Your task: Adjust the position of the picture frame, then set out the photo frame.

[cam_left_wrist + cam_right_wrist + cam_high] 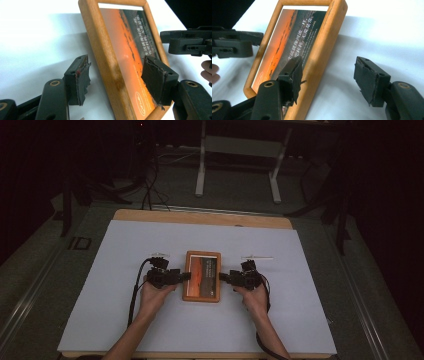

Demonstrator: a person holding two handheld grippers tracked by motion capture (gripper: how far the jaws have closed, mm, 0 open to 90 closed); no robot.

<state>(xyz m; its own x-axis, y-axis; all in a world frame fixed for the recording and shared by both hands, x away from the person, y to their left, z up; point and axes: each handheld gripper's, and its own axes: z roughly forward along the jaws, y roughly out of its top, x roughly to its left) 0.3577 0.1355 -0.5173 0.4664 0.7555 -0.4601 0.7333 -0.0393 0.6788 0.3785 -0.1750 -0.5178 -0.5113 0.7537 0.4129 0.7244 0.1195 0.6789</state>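
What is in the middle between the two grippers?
A wooden picture frame lies flat between the left gripper and right gripper, as the high view shows.

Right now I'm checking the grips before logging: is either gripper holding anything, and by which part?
Nothing is held. The left gripper and the right gripper each straddle a long side rail of the wooden picture frame, jaws open, pads off the wood.

Frame: brown wooden picture frame (322, 50) with orange picture, flat on white table (387, 32).
Right hand-held gripper (327, 80): black jaws wide apart, straddling frame's side rail, pads off it.
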